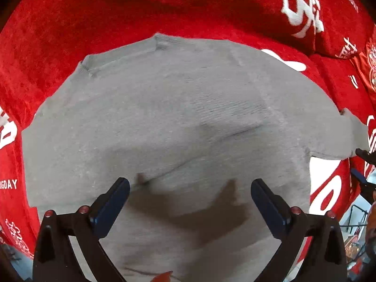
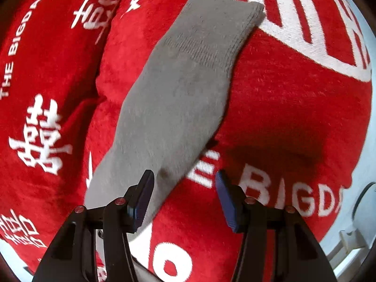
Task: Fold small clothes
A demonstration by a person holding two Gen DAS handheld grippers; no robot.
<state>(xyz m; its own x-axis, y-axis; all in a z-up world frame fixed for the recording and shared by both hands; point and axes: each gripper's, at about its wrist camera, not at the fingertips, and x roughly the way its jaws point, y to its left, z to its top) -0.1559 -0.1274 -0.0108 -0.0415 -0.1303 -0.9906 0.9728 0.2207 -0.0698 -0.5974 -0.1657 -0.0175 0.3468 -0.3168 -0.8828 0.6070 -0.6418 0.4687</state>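
Observation:
A grey knit sweater (image 1: 164, 122) lies spread flat on a red blanket (image 1: 70, 35), its ribbed neckline (image 1: 122, 54) toward the upper left. My left gripper (image 1: 189, 184) points down over the sweater's body, jaws wide open, with nothing between them. One sleeve (image 1: 352, 131) stretches off to the right. In the right wrist view that grey sleeve (image 2: 178, 89) runs diagonally, with its cuff (image 2: 237, 11) at the top. My right gripper (image 2: 183, 176) hovers open at the sleeve's lower edge. Its left finger (image 2: 143, 192) is over the fabric and its right finger (image 2: 225, 197) over the blanket. Neither pad presses on cloth.
The red plush blanket (image 2: 293, 108) carries white lettering and symbols and has raised folds at the left (image 2: 98, 87). Pale floor (image 2: 362, 176) shows beyond its right edge, with a white fitting (image 2: 347, 242). A dark wire rack (image 1: 354, 216) stands past the blanket's edge.

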